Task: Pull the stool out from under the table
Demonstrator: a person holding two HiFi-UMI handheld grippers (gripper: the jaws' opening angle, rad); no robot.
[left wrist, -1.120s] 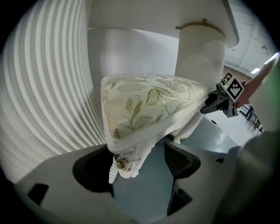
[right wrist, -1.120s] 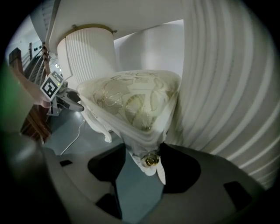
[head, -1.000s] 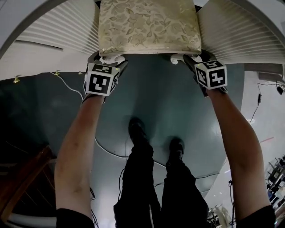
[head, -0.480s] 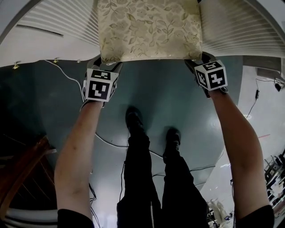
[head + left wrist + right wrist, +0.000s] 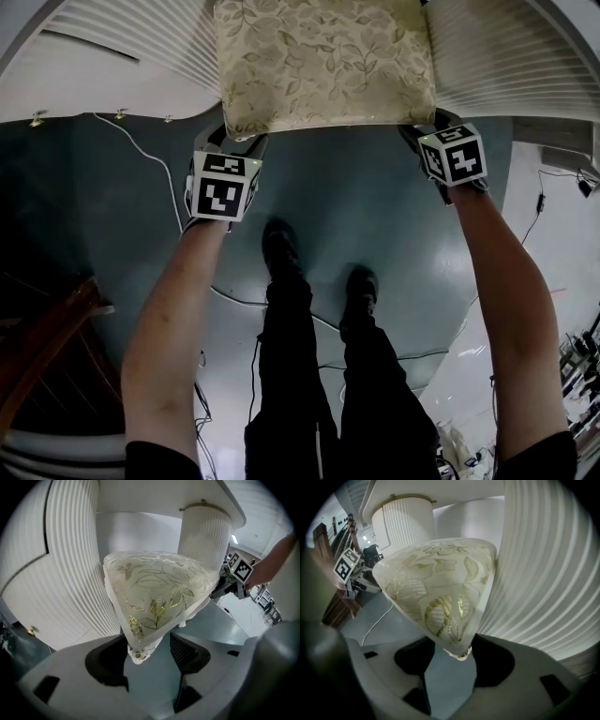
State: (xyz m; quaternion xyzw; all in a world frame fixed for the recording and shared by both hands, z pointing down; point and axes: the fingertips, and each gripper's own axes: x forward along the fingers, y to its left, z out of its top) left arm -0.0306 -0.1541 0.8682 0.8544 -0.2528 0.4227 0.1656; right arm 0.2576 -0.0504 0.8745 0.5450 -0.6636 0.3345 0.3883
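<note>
The stool (image 5: 323,61) has a cream cushion with a gold leaf pattern and stands between the table's white fluted pedestals (image 5: 141,47). My left gripper (image 5: 239,141) is at its near left corner, my right gripper (image 5: 422,131) at its near right corner. In the left gripper view the cushion corner (image 5: 159,588) hangs between the jaws of the left gripper (image 5: 149,644), which have just been closing and rest against it. In the right gripper view the other corner (image 5: 440,583) fills the gap of the right gripper (image 5: 450,644), both jaws touching it. The stool's legs are hidden.
A teal floor (image 5: 356,206) lies below the stool, with my shoes (image 5: 281,253) behind the grippers. A white cable (image 5: 150,159) runs along the floor at the left. A dark wooden railing (image 5: 47,347) stands at the lower left. A fluted pedestal (image 5: 543,573) is close on the right.
Both grippers have slid in under the cushion's near corners, hiding the white leg tops seen earlier. The stool's front edge now sits slightly nearer to me in the picture.
</note>
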